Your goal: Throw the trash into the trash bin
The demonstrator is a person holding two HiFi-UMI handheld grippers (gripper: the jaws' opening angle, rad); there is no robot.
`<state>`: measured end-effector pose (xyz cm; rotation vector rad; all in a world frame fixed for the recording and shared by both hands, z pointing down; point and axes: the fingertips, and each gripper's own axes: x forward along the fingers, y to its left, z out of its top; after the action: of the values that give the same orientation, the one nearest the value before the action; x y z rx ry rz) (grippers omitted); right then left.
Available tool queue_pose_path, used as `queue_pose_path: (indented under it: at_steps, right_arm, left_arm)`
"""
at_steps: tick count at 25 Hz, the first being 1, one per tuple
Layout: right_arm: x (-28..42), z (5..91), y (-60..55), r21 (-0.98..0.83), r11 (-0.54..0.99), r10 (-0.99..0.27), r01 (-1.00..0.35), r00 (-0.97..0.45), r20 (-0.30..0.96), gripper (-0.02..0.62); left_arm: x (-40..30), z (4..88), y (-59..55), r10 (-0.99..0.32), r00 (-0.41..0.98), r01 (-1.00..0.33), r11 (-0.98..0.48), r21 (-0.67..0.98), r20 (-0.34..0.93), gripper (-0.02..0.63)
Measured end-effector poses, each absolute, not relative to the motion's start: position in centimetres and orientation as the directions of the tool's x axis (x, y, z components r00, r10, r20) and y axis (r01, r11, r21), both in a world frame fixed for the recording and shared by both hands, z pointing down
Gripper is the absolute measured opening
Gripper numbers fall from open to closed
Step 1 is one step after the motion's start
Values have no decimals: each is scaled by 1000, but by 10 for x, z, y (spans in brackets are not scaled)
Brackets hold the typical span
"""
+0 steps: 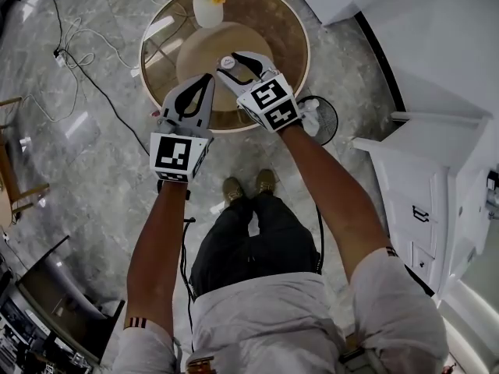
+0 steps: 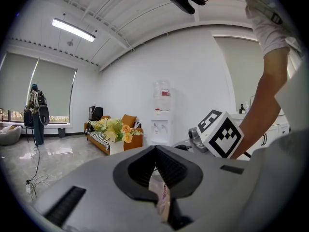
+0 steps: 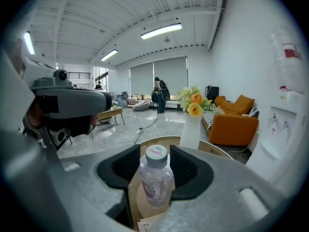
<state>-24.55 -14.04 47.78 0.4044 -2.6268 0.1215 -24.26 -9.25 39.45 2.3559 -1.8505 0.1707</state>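
A small clear water bottle [image 3: 157, 178] with a white cap [image 1: 227, 61] stands upright on the round wooden table [image 1: 288, 22]. My right gripper [image 3: 157, 164] is open around it, one jaw on each side, with a gap between the pads and the bottle. In the head view the right gripper [image 1: 234, 61] reaches over the table's middle. My left gripper [image 1: 204, 80] hovers just left of it, shut on a crumpled pinkish wrapper [image 2: 160, 197] that hangs below the closed jaws [image 2: 155, 151].
A white vase of yellow flowers [image 1: 207, 10] stands at the table's far edge. A dark round basket [image 1: 323, 119] holding something white sits on the floor right of the table. White cabinets [image 1: 437, 178] line the right side. Cables [image 1: 78, 61] trail across the floor on the left.
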Motion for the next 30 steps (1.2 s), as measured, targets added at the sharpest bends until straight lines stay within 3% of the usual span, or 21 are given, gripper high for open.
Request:
queue_pose_path:
  at_steps: [4, 15, 30]
  right_arm:
    - [-245, 485, -142, 10, 949, -278, -314, -825, 492, 144]
    - [-219, 457, -141, 27, 926, -353, -377, -836, 420, 138]
    - [-31, 434, -166, 55, 787, -582, -614, -712, 392, 137]
  left_arm:
    - [-243, 397, -91, -954, 240, -971, -236, 46, 178, -2]
    - [-226, 395, -90, -944, 279, -960, -274, 56, 176, -2]
    - [-93, 392, -115, -864, 475, -880, -470, 74, 164, -2]
